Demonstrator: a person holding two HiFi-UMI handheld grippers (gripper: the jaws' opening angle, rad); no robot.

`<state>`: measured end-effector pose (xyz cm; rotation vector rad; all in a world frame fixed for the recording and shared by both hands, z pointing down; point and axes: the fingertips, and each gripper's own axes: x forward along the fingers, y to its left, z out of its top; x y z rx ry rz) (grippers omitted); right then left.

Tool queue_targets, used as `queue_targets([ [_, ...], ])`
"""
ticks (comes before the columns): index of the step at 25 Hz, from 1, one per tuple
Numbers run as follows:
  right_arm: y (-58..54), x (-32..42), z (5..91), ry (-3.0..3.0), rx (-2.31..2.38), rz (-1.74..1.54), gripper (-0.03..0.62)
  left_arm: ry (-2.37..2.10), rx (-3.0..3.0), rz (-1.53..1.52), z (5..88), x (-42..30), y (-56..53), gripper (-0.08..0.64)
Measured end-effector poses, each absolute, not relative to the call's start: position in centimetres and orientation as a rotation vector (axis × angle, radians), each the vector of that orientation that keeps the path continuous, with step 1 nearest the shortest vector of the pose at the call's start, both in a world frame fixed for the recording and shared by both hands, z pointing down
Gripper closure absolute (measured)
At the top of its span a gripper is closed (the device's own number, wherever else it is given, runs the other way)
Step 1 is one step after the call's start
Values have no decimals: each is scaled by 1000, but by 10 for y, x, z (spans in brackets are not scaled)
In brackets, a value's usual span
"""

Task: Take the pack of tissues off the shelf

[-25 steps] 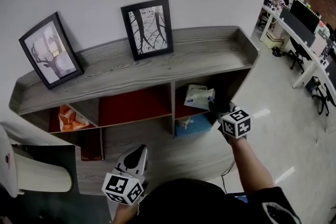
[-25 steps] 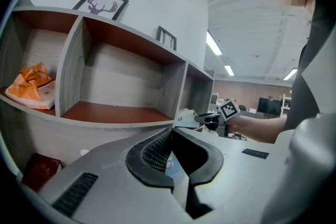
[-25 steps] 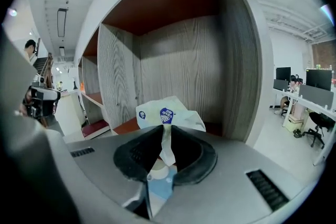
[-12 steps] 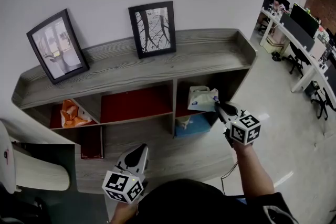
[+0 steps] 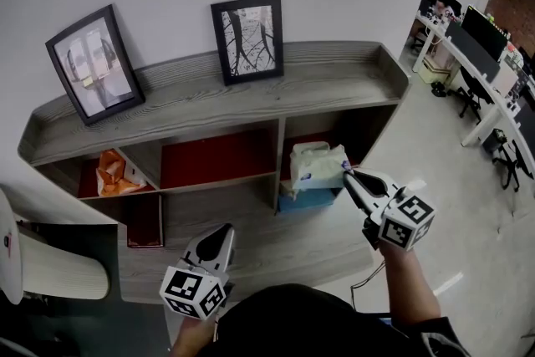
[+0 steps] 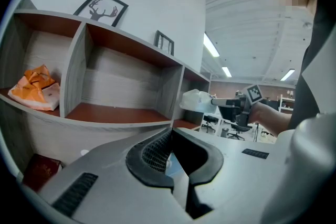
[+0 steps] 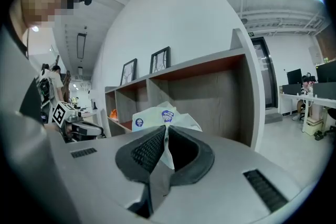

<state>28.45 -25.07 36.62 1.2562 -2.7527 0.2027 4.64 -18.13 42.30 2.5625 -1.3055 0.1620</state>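
Observation:
The pack of tissues (image 5: 316, 166), pale green-white plastic with blue round marks, hangs in the air in front of the shelf's right compartment (image 5: 328, 148). My right gripper (image 5: 347, 175) is shut on the pack's right edge. In the right gripper view the wrapper (image 7: 157, 117) is pinched between the black pads (image 7: 149, 148), just past the right gripper (image 7: 166, 136) tips. My left gripper (image 5: 220, 235) is low before the shelf, shut with nothing in it. The left gripper view shows its jaws (image 6: 169, 136) closed and the pack (image 6: 197, 101) far off to the right.
The grey wooden shelf unit (image 5: 251, 96) carries two framed pictures (image 5: 248, 38) on top. A blue box (image 5: 308, 199) lies in the right compartment, an orange packet (image 5: 113, 173) in the left one, a dark red book (image 5: 145, 220) below. Office desks (image 5: 485, 38) stand at the far right.
My right gripper has drawn back out of the right compartment and risen, bringing the pack of tissues off the shelf. The left gripper has stayed in place.

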Motion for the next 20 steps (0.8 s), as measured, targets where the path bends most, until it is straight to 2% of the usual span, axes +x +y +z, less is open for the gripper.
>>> queue_targets([
  [20,-209,157,433,-2899,825,380,565,-1379,2529,171,422,12,-167,546],
])
